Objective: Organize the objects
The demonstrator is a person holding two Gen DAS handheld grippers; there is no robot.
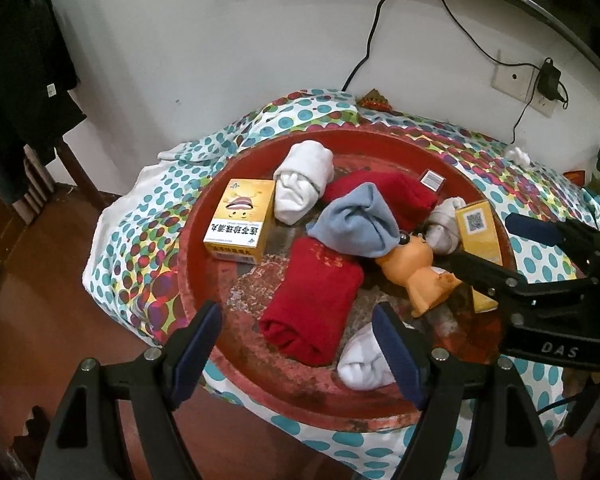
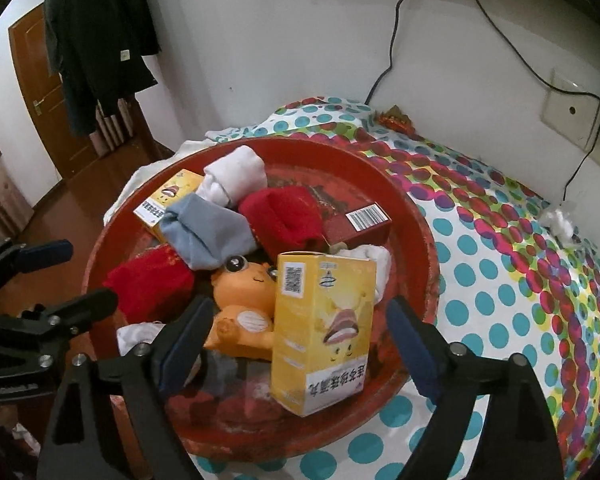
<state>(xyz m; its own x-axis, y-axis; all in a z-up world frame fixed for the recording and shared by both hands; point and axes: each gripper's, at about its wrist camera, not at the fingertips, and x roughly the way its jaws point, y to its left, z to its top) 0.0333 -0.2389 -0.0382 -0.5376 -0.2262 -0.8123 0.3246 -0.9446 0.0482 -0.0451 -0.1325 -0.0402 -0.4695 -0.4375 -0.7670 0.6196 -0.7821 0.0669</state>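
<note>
Left gripper point(image 1: 298, 344) and right gripper point(image 2: 296, 344), both spread wide and holding nothing, hover at the red tray's point(image 1: 380, 140) 6 o'clock rim; socks, an orange toy point(image 2: 244, 300) and yellow boxes lie inside.

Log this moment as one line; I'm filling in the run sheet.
left gripper: open, over red sock | right gripper: open, at yellow box | red tray: all items inside

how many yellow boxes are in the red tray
2. One yellow cardboard box lies at the round red tray's left side beside a white sock; the other yellow cardboard box sits at its right side, next to the orange toy. Socks might hide more.
</note>
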